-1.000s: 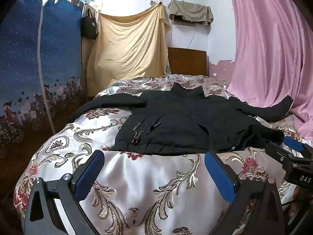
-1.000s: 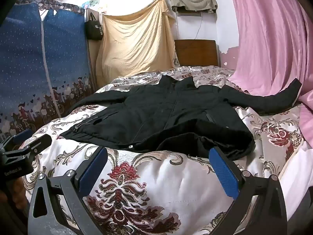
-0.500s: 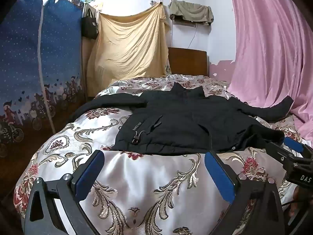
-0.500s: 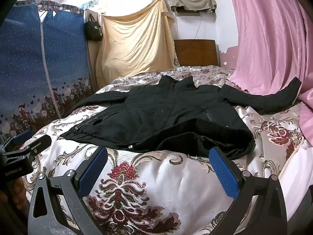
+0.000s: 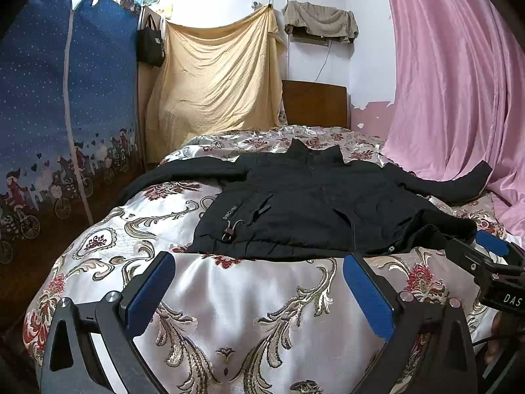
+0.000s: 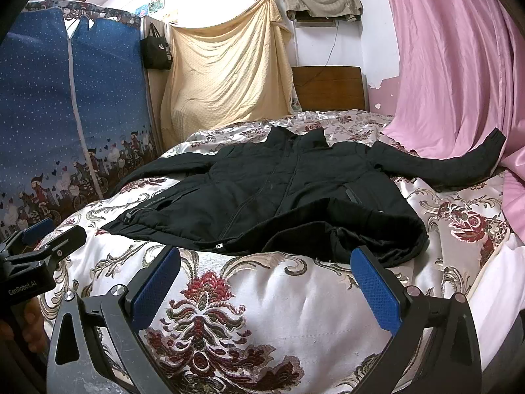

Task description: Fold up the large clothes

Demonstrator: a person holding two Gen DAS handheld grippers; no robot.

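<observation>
Blue-padded, the left gripper [image 5: 257, 282] and right gripper [image 6: 265, 277] both hover with jaws spread wide and empty, just short of the black jacket's [image 6: 279, 190] hem. It lies spread front-up on the floral satin bedspread [image 5: 249, 298], sleeves out. Only the left view shows its hem toggle [image 5: 228, 229]. Beyond: wooden headboard [image 6: 328, 87], yellow sheet [image 5: 216, 78], blue wardrobe [image 5: 65, 98], pink curtain [image 6: 459, 65].

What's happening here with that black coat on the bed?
A person holds a hand-held gripper in each hand, facing a black jacket spread on the patterned bedspread. The left hand-held gripper and the right hand-held gripper are both open, short of the hem. Nothing is gripped, and no folding has begun.
</observation>
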